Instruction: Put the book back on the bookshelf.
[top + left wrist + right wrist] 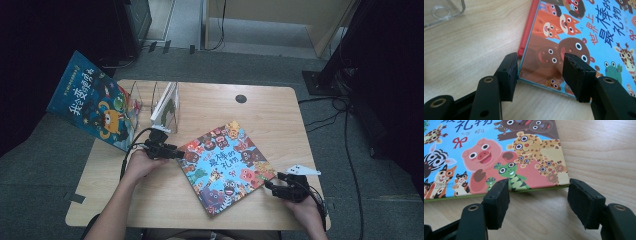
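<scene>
Left gripper view: my left gripper, jaws apart, straddles the stiff, glossy, animal-covered blue picture book at its corner; right gripper gapes unclenched beside the book's opposite corner.

We seem to be in a lab or office room: a small wooden table stands on grey carpet, cables trail across the floor, and dark equipment stands flank it.
</scene>
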